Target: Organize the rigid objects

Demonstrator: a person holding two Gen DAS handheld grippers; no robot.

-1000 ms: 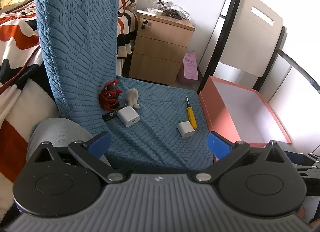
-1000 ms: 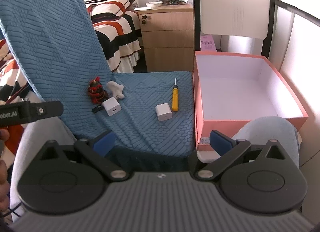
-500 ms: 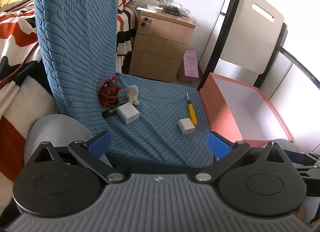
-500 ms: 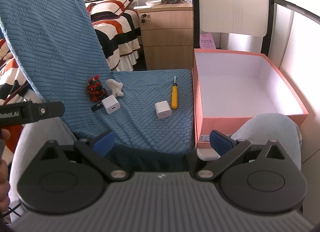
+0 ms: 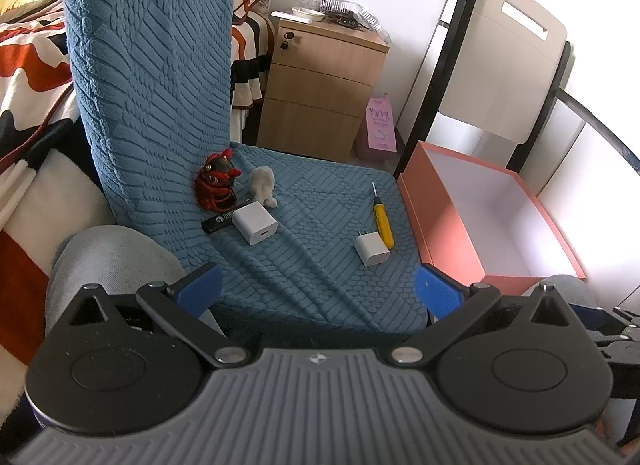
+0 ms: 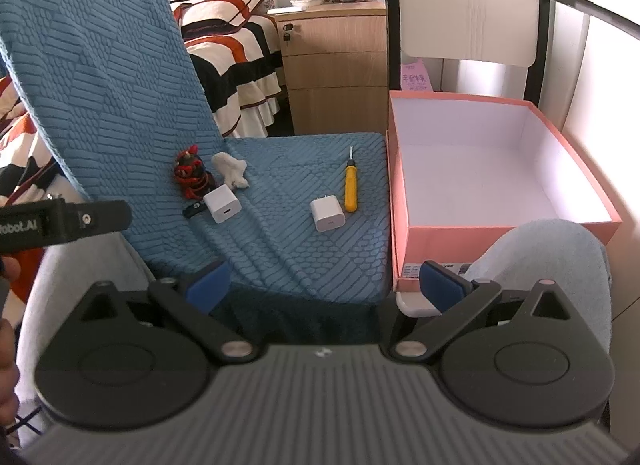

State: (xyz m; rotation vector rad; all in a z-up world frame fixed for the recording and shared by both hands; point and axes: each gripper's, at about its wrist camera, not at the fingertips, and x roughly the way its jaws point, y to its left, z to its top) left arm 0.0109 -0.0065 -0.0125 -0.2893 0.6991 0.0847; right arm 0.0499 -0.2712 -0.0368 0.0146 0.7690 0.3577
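- Closing in, gently: over the last second both your cameras have crept a little nearer to the blue chair seat, and nothing on it has shifted.
- Your left claw hangs with its blue pads spread wide and nothing between them, short of the seat's front edge.
- Your right claw is the same story, fingers wide apart and empty, low at the seat's near edge, with the left tool's black arm poking in at the side of its view.
- Rigid pieces waiting on the seat: the yellow screwdriver lying just beside the small white charger, close to the box side.
- Further back near the chair's backrest sits the larger white charger, touching or almost touching the black USB stick.
- Soft things huddle behind them: the red toy and the white plush. My read is these stay put.
- The pink box stands open and bare right beside the seat, so nothing is sorted yet.
- What the small advance means: you're lining up for the first pick, not committed to one.
- The screwdriver and small charger look the easiest start for your right claw, being nearest the box.
- Watch the pair; they lie so close that a wide pinch could drag both.
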